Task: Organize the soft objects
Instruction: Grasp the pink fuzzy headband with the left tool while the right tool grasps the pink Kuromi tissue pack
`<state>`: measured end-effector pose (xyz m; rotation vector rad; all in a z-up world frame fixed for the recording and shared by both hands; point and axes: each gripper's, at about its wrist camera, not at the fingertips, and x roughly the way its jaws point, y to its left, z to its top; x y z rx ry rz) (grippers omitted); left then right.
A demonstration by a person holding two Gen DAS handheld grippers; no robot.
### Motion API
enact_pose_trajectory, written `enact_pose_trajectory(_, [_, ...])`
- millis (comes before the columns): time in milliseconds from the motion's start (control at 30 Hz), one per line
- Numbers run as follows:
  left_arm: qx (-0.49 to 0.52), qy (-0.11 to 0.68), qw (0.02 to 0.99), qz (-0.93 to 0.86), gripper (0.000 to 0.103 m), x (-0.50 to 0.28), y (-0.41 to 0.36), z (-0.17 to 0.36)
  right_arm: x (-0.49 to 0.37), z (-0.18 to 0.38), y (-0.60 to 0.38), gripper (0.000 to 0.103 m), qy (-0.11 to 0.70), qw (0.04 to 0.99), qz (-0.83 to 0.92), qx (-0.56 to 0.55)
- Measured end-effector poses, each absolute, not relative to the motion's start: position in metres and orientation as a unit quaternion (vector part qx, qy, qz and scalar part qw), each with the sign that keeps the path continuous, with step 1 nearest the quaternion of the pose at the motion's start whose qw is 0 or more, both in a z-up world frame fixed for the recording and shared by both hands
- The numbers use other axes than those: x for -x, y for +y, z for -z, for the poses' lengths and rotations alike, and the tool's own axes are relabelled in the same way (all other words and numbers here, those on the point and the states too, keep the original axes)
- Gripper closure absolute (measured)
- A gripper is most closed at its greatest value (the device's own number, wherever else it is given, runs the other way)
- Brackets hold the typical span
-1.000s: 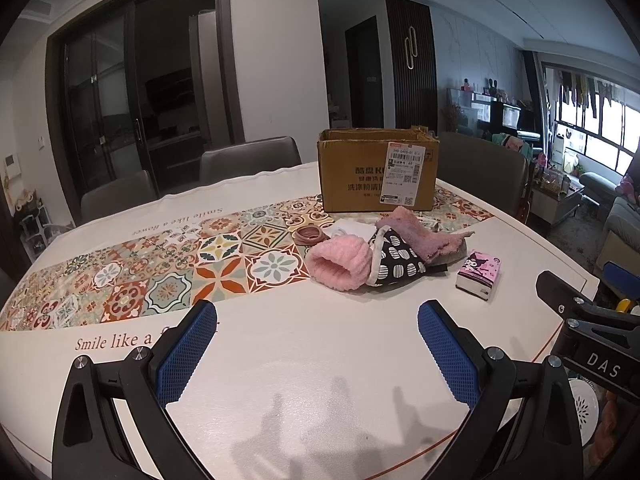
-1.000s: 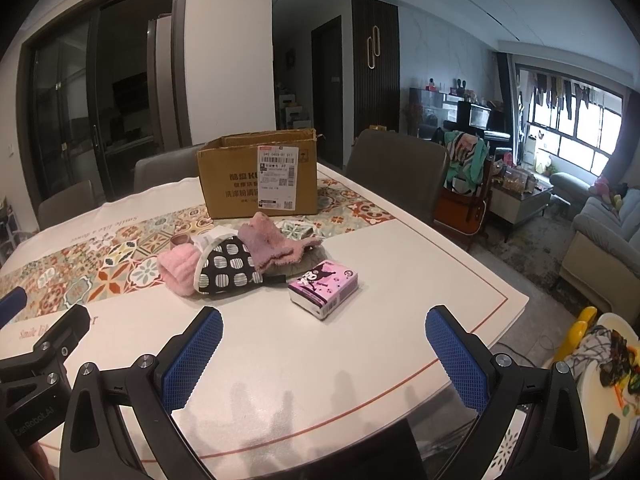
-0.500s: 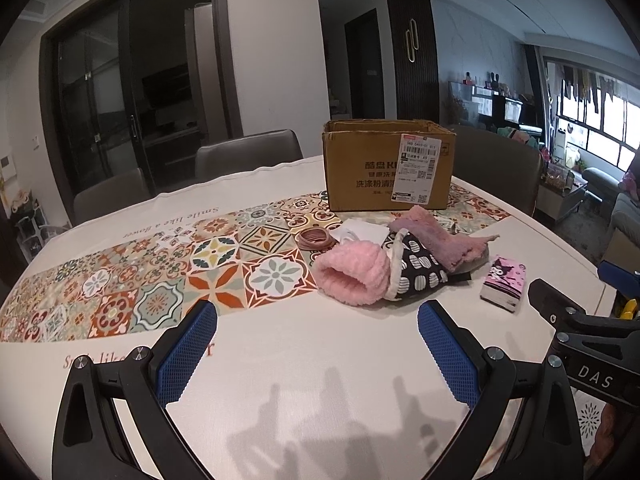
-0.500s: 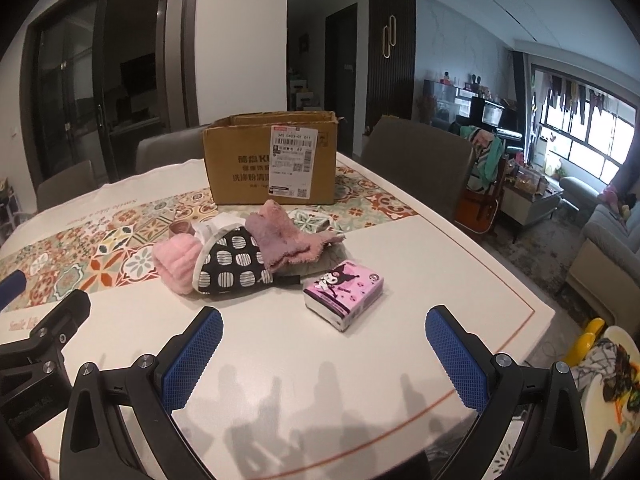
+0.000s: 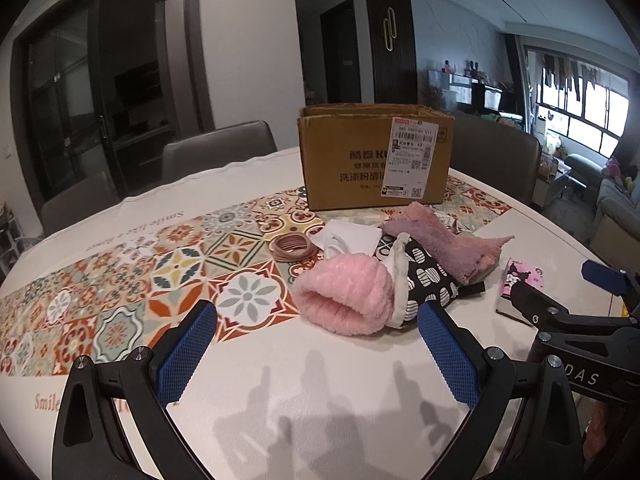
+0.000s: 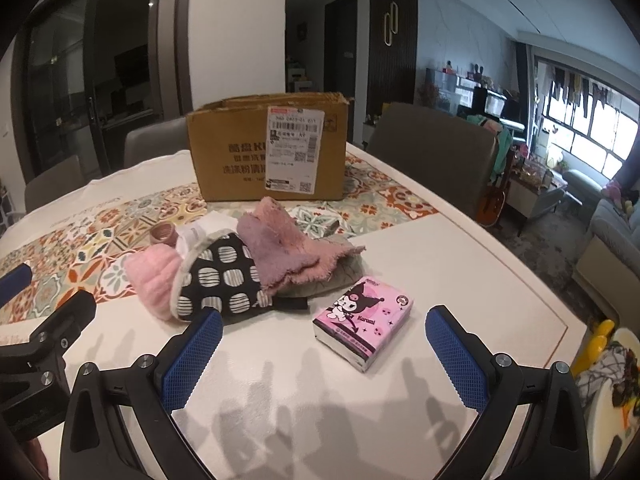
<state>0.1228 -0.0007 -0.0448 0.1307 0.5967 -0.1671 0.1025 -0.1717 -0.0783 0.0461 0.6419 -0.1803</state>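
Left gripper (image 5: 316, 350): fingers spread wide, blue ribbed pads facing each other, nothing held between them. They hover over bare white surface (image 5: 304, 392), short of the pile of soft items. The right-hand finger (image 5: 448, 354) sits just beside the near end of the dotted cloth in this view; whether it touches cannot be told.

Right gripper (image 6: 320, 358): fingers likewise spread wide and empty. The pink tissue pack (image 6: 362, 326) lies on the surface in the gap between them, a little beyond the tips, with no contact visible. The left-hand finger (image 6: 192, 358) overlaps the near edge of the dotted cloth in this view; contact cannot be confirmed.

Soft items: grouped in one pile at the middle of the surface, straddling the near border of the patterned tile runner (image 5: 132, 276).
- Fluffy pink item (image 5: 346, 298), at the pile's left end, open end toward the left gripper.
- Black cloth with white dots (image 6: 224, 280), touching the pink item and partly wrapping it.
- Mauve fleece cloth (image 6: 280, 250), draped over the dotted cloth, one end trailing toward the surface's right edge.
- Grey-green cloth (image 6: 340, 276), beneath the mauve one.
- White folded cloth (image 5: 352, 238), behind the pink item.
- Ring of pink hair ties (image 5: 292, 246), on the runner just beside the white cloth.

Cardboard box (image 5: 374, 156): upright, open-topped, at the far side of the runner, just behind the pile, with a shipping label on its near face. Its contents are not visible.

Grey chairs (image 5: 218, 154) stand along the surface's far edge.
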Motion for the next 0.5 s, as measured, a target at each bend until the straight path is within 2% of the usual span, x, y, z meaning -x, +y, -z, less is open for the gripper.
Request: enact_pose_trajectory(500, [-0.036, 0.337, 0.931, 0.137, 0.003, -0.191, 0.002, 0.076, -0.148, 0.113, -0.18, 0.0, 0.363, 0.912, 0.175, -0.072])
